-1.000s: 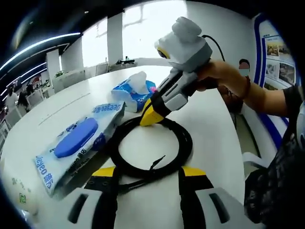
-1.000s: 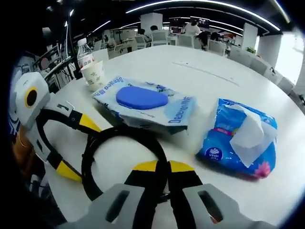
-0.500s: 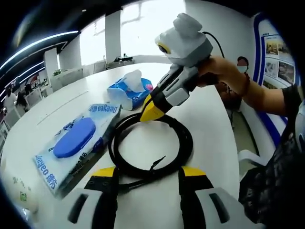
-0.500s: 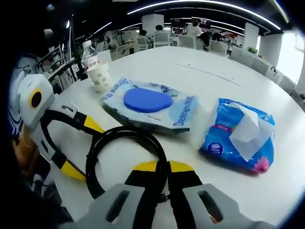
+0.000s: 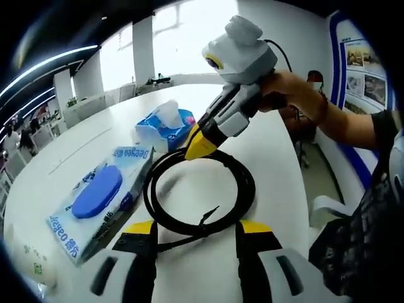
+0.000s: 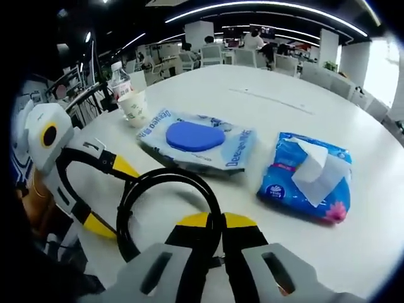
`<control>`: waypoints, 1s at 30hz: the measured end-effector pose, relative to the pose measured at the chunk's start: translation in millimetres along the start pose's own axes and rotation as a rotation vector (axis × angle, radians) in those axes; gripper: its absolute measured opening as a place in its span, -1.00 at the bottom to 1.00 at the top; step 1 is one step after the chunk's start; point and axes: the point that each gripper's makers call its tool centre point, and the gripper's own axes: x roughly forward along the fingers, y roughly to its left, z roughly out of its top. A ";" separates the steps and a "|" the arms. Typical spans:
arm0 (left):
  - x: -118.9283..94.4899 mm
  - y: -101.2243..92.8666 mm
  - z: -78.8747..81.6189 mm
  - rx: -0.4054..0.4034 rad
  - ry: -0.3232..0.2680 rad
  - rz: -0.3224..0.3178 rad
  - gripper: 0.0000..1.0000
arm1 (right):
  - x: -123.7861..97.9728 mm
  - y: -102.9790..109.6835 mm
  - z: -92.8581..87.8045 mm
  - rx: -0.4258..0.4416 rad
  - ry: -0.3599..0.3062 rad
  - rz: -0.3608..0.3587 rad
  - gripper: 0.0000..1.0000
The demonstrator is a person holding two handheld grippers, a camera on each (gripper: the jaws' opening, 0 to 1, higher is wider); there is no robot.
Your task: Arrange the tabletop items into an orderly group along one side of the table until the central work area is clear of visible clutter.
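The right gripper has its yellow-tipped jaws pressed together on the coiled black rubber cable, pinching its near arc. The left gripper stands with jaws spread wide, straddling the opposite side of that cable loop without clamping it. Just beyond the coil on the white round table lies a flat wet-wipe pack with a blue oval lid; to its right, a blue tissue pack. Far left stand a paper cup and a clear water bottle.
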 end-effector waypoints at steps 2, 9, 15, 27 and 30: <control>0.7 -0.6 2.3 0.006 -0.001 -0.002 -0.02 | -2.8 -1.4 -0.7 -0.002 -0.001 -0.005 -0.92; 6.9 -4.8 6.0 0.020 0.004 -0.014 -0.02 | -7.0 -6.6 -7.8 0.006 0.008 -0.014 -0.92; 12.7 -3.1 7.7 0.024 0.009 -0.019 -0.02 | -6.7 -11.6 -9.6 0.012 0.006 -0.022 -0.92; 24.2 -0.8 6.6 0.027 0.044 -0.031 -0.02 | 1.1 -21.1 -18.3 0.025 0.015 -0.016 -0.91; 26.5 -1.0 3.3 0.031 0.057 -0.031 -0.03 | 3.5 -20.8 -19.8 0.026 0.015 -0.011 -0.91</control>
